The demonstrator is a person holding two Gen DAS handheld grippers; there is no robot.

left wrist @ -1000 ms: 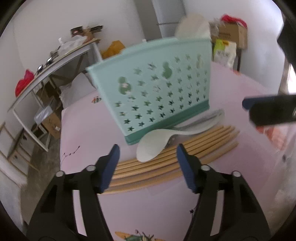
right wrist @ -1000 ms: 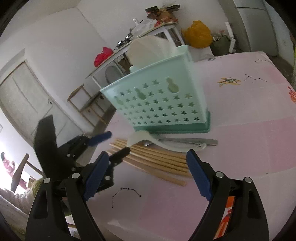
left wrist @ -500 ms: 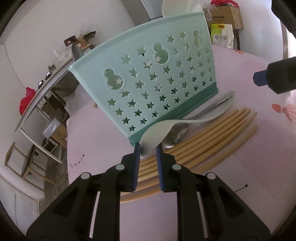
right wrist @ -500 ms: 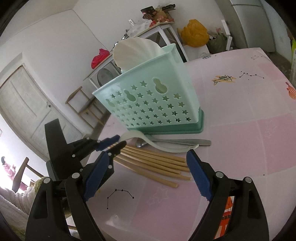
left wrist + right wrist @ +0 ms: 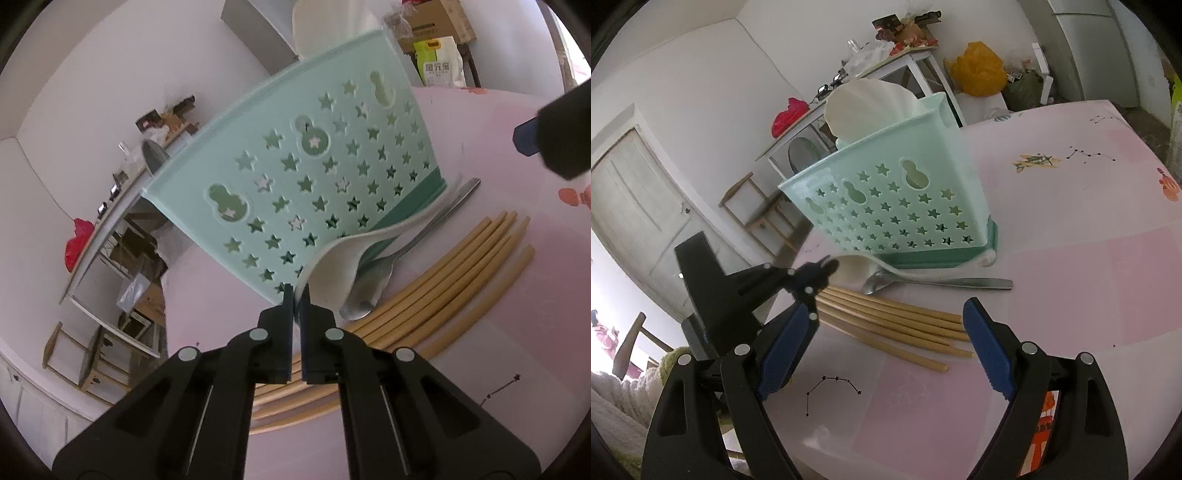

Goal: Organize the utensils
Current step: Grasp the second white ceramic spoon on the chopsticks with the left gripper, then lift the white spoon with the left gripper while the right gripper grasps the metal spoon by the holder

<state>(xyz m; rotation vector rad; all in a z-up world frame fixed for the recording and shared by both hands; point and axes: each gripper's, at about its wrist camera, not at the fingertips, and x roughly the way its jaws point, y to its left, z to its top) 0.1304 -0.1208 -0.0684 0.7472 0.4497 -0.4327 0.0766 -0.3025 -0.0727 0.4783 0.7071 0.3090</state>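
Note:
A mint green utensil holder (image 5: pixel 317 170) (image 5: pixel 897 206) with star-shaped holes stands on the pink table (image 5: pixel 1089 273); a white scoop (image 5: pixel 864 107) sticks up out of it. Against its base lie a white rice spoon (image 5: pixel 343 269) (image 5: pixel 923 271), a metal spoon (image 5: pixel 373 291) (image 5: pixel 945 282) and several wooden chopsticks (image 5: pixel 454 273) (image 5: pixel 894 317). My left gripper (image 5: pixel 295 295) (image 5: pixel 831 264) is shut on the rim of the white spoon's bowl, which is tipped up off the table. My right gripper (image 5: pixel 890 347) hangs open over the chopsticks, holding nothing.
A white side table (image 5: pixel 886 62) with clutter, a yellow bag (image 5: pixel 977 70), a red cloth (image 5: pixel 788 114) and a door (image 5: pixel 631 206) stand beyond the far table edge. Cardboard boxes (image 5: pixel 436 22) stand at the back in the left wrist view.
My left gripper closed from wide open onto the white spoon's bowl and rolled, tipping the spoon on edge. The right gripper stayed put.

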